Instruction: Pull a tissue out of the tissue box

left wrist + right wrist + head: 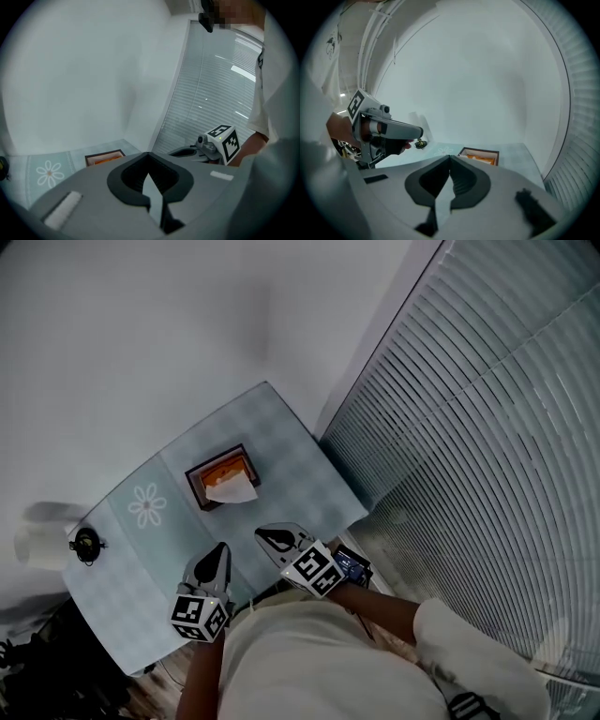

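Note:
A dark-framed tissue box (223, 474) with an orange top stands on the pale checked table (291, 474), a white tissue (232, 489) sticking up out of it. Both grippers hover over the table's near edge, short of the box and apart from it. My left gripper (220, 551) points toward the box with its jaws together and nothing between them. The right gripper (269, 537) sits just right of it, likewise shut and empty. The box (104, 158) shows beyond the left gripper (149, 154) in the left gripper view, and the box (478, 156) beyond the right gripper (450, 157) in the right gripper view.
A small black object (86, 543) sits at the table's left end, near a white flower print (147, 505). White blinds (487, 446) fill the right side and a plain white wall stands behind the table. A dark device (351, 566) lies by the right hand.

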